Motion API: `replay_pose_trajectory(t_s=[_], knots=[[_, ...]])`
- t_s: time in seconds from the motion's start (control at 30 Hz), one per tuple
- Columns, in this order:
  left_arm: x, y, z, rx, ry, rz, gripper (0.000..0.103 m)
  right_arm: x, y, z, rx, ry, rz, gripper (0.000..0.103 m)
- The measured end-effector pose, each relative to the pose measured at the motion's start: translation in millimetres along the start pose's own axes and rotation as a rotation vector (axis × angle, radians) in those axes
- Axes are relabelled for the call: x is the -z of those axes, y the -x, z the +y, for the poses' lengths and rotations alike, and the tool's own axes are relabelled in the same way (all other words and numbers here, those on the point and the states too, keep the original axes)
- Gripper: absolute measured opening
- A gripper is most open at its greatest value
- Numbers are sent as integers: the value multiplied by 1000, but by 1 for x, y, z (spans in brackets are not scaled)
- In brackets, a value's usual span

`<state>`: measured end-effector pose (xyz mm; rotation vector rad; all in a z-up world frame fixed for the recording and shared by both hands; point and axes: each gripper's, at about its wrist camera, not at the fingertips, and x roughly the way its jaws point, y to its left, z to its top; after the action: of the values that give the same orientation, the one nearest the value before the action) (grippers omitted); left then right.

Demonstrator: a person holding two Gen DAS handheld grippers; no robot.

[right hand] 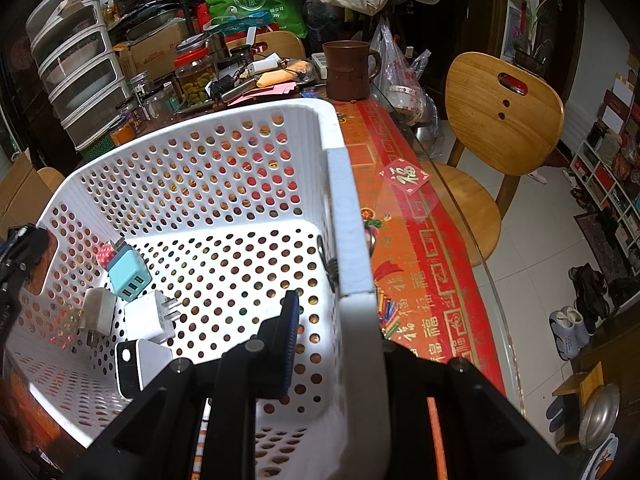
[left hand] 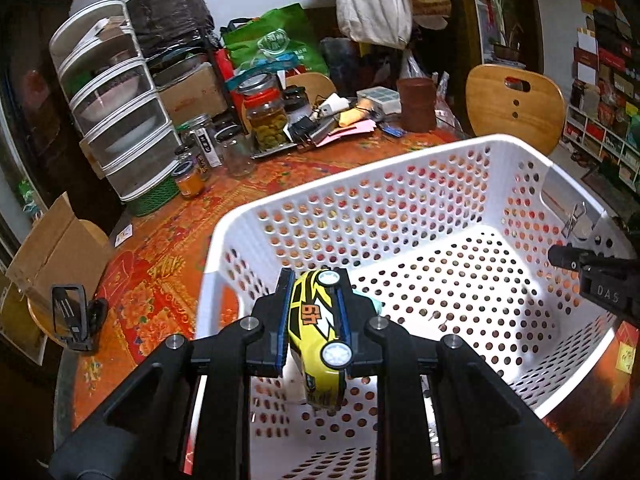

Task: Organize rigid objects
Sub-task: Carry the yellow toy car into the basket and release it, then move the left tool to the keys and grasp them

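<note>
Left claw (left hand: pixel 316 320) grips toy car (left hand: pixel 318 332)

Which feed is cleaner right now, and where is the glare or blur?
Left wrist view: toy car in the left tool is sharp, basket rim bows from fisheye. Right wrist view: basket floor is washed out, the near wall the right tool grips is soft.
</note>
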<state>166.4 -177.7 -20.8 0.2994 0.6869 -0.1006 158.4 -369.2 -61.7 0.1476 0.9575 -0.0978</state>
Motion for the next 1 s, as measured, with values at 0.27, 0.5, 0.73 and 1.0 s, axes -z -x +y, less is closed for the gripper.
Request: replay_pose_trajectory(t_s=[0.27, 0.5, 0.73, 1.0], knots=[[7, -5, -6, -6, -21, -34, 62, 0, 0, 0, 0, 0, -1, 20], [15, 61, 70, -34, 69, -222, 103, 2, 0, 1, 0, 4, 1, 20], [59, -7, 189, -130, 148, -28, 102, 5, 0, 1, -2, 8, 0, 20], [87, -110, 182, -10, 132, 198, 76, 4, 1, 0, 5, 10, 5, 20]])
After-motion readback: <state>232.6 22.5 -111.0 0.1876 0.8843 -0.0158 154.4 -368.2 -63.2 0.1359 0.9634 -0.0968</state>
